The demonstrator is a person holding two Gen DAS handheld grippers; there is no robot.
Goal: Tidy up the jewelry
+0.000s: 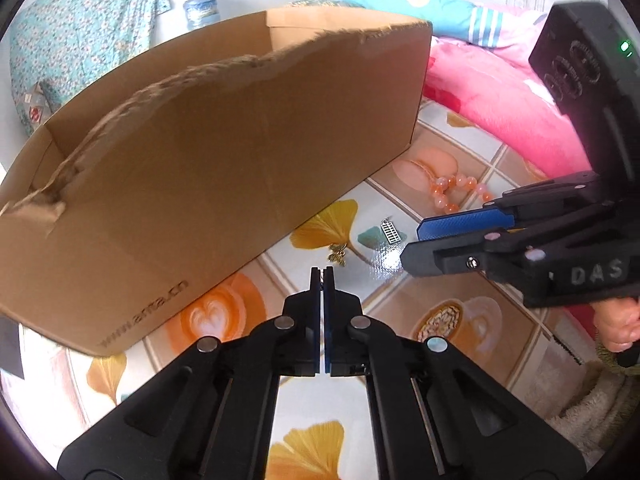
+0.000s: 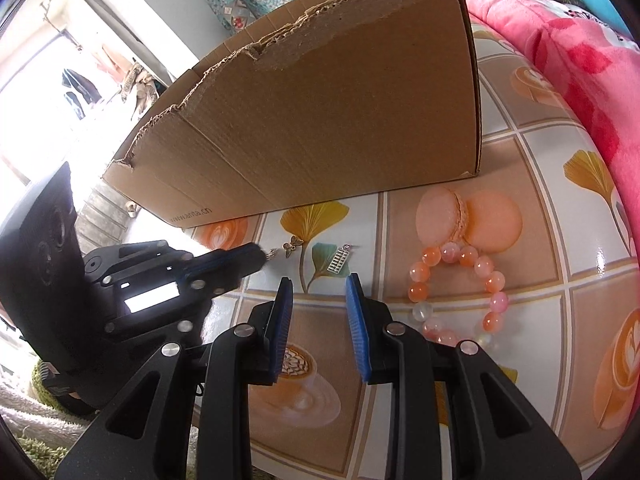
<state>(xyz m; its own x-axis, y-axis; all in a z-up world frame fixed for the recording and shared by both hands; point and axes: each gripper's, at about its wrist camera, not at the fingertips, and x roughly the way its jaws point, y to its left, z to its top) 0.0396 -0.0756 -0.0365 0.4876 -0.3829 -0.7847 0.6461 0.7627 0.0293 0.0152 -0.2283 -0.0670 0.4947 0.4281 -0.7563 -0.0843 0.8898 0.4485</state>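
Apparently pinching something small, left gripper fingers near box edge.

Ahead of the closed left jaws stands a matt corrugated cardboard box with a rough, torn upper edge. The tablecloth under the parted right jaws looks like glossy, smooth vinyl. To their right lies a bracelet of polished translucent beads; straight ahead, a shiny metal charm.
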